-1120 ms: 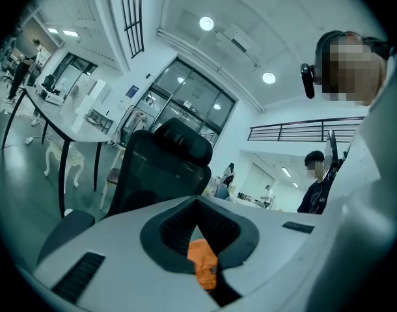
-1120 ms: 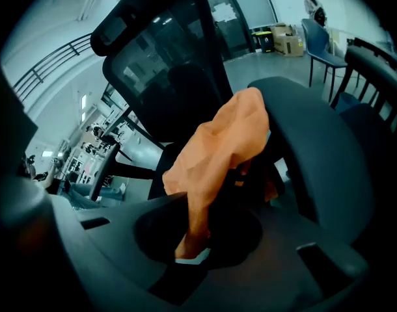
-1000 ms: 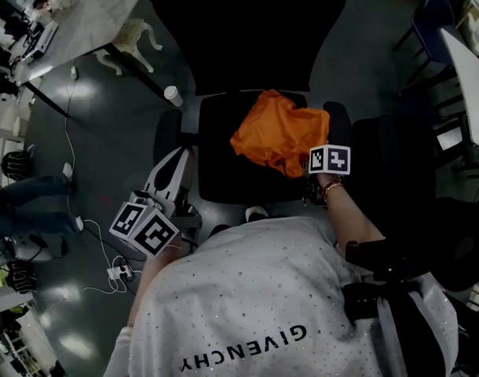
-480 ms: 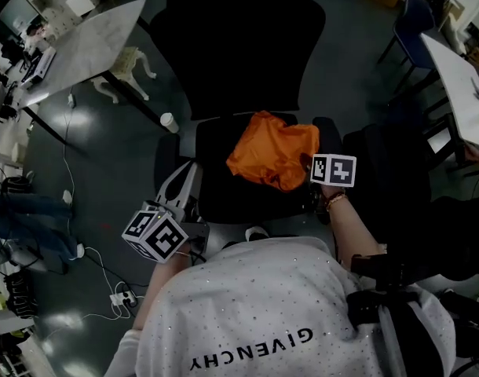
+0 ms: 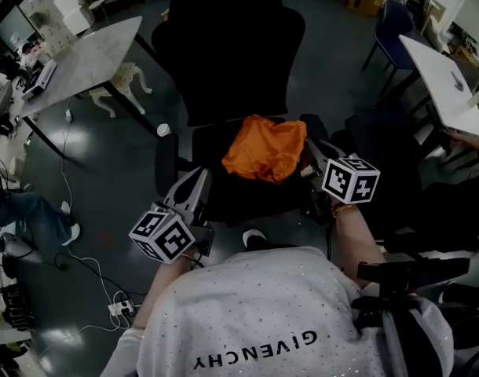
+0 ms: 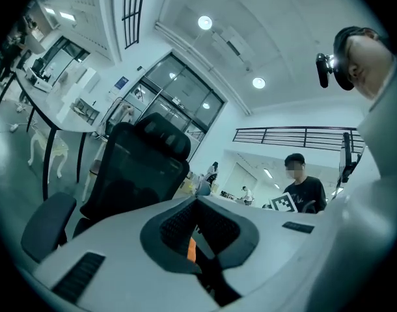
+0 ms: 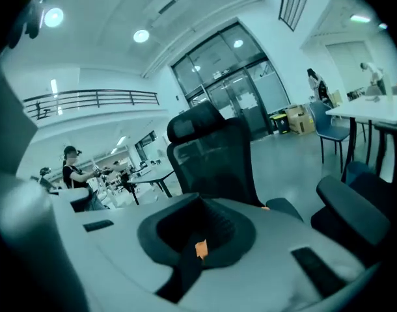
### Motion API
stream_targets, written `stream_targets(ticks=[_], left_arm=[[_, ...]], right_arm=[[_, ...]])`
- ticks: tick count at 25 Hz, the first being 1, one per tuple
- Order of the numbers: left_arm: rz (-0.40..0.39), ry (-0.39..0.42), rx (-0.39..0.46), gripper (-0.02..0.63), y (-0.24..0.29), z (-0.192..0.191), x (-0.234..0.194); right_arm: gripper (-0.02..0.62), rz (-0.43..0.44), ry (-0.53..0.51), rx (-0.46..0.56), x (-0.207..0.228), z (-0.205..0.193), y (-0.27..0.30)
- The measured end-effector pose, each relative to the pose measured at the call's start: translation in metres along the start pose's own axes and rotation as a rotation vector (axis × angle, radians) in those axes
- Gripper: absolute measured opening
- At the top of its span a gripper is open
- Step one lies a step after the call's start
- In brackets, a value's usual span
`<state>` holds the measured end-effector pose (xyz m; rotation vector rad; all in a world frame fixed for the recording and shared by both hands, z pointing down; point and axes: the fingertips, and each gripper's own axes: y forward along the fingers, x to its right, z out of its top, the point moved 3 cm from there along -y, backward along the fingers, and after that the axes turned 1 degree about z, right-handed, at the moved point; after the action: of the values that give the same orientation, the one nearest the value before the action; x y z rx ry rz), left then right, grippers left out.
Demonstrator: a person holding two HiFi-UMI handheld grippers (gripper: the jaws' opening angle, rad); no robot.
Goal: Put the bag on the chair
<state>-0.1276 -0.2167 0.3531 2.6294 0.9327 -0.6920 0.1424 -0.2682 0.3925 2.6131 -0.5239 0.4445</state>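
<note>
An orange bag [image 5: 265, 148] lies crumpled on the seat of a black office chair [image 5: 224, 199], just in front of its tall backrest [image 5: 228, 45]. My right gripper [image 5: 312, 151] hovers at the bag's right edge, over the right armrest; its jaws are shut with nothing held. My left gripper [image 5: 194, 181] is by the chair's left armrest, also shut and empty. In the left gripper view the closed left gripper [image 6: 198, 203] points at the backrest [image 6: 136, 174]. The right gripper view shows the closed right gripper [image 7: 200, 203], with a sliver of orange behind its jaws.
A white table [image 5: 82, 53] stands at the back left, with a paper cup [image 5: 163, 130] on the floor near it. Another white table [image 5: 440, 77] and a blue chair [image 5: 389, 22] are at the right. A dark chair [image 5: 389, 155] stands beside the right armrest. Cables [image 5: 118, 309] lie on the floor.
My right gripper has drawn back from the bag and risen toward the camera. The left gripper has lifted closer to the chair's left side. The bag stays on the seat.
</note>
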Motion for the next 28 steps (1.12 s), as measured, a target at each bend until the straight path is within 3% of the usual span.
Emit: stream_targets(ticks=[5,18,28], left_arm=[[0.003,-0.006,0.019,0.000,-0.049,-0.011,0.024],[0.013,0.019,0.026,0.000,-0.184,-0.054,0.082],[0.009,0.008,0.045,0.000,-0.226,-0.068,0.099]], right_arm=[[0.003,0.025,-0.098,-0.022,-0.038,-0.029,-0.048],[0.003,0.021,-0.114,0.004,-0.107,-0.101,-0.168],[0.003,0.017,-0.163,-0.011,-0.133,-0.123,-0.204]])
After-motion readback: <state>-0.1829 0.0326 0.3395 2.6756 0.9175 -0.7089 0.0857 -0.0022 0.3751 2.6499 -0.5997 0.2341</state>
